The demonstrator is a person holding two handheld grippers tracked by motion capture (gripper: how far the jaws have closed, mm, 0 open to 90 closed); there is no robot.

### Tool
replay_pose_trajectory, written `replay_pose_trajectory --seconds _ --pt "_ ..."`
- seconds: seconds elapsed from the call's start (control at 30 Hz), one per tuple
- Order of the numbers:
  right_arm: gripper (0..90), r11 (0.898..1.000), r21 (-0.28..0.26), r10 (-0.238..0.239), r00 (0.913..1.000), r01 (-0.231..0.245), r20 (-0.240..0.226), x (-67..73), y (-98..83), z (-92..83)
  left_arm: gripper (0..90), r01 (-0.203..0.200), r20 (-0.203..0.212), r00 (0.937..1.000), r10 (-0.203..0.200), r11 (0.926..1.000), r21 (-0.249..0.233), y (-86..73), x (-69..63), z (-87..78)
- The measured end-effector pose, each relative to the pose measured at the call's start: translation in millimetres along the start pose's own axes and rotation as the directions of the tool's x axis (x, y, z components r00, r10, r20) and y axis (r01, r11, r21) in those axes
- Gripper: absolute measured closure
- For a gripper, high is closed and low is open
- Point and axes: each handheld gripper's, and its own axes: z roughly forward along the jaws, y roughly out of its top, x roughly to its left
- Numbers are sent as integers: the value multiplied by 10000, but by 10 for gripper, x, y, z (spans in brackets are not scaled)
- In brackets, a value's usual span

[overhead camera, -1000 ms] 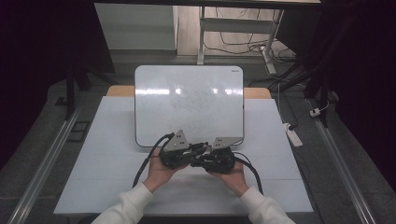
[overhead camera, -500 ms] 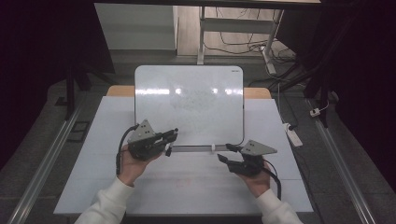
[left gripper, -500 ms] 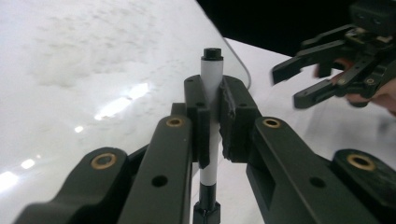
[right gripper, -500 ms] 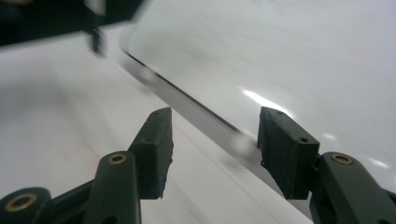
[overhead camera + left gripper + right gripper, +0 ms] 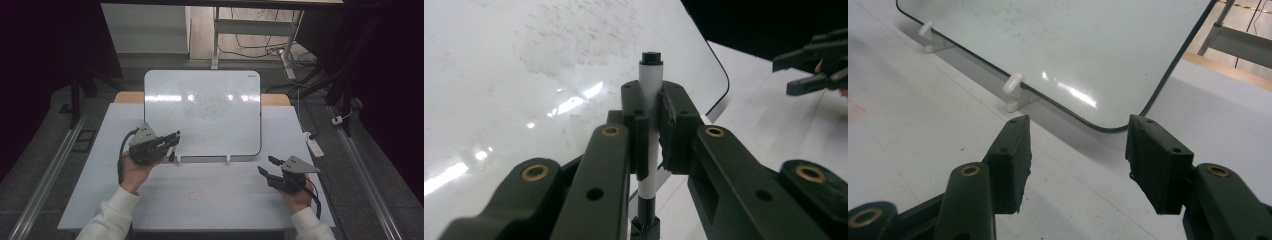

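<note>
A white marker with black ends stands upright between the pads of my left gripper, which is shut on its barrel. In the high view that left gripper points at the lower left corner of the whiteboard, with the marker close to the board's face. My right gripper hovers over the table near the board's lower right corner. Its jaws have just been opening, and in the right gripper view the right gripper has nothing between the pads.
The whiteboard leans back on two small white feet on the white table. Faint red marks lie on the tabletop in front. A power strip and cables sit on the floor at the right.
The two grippers, together at the table's centre a second ago, have parted. The left went left with the marker, the right went right and its jaws now stand apart.
</note>
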Motion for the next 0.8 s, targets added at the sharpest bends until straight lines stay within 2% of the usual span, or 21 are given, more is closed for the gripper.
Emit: replay_pose_trajectory --seconds 0.1,0.23,0.37,0.53,0.6,0.7,0.8 --pt "431 10000 -80 -44 10000 45 89 -10 17 -1 818 77 -151 9999 -78 10000 -61 100 104 2" --pt "434 10000 -38 -66 9999 66 92 -15 8 11 818 12 -651 9979 -13 10000 -16 353 305 15" --pt "446 9999 100 -138 9999 138 14 -3 -13 39 818 227 -1132 9933 -228 9997 -21 585 514 88" --pt "447 9996 154 -257 9997 256 63 12 -19 46 817 377 -1683 9852 -325 9989 281 781 725 217" --pt "447 9999 101 -121 9999 120 26 4 -18 40 818 490 -1813 9826 -408 9980 410 848 817 251" --pt "447 10000 80 52 10000 -52 -4 -14 -22 45 817 586 -2152 9756 -425 9959 688 945 947 288" --pt "447 9999 133 18 10000 -18 28 -14 -29 49 818 684 -2480 9680 -393 9916 1097 1036 1068 322"
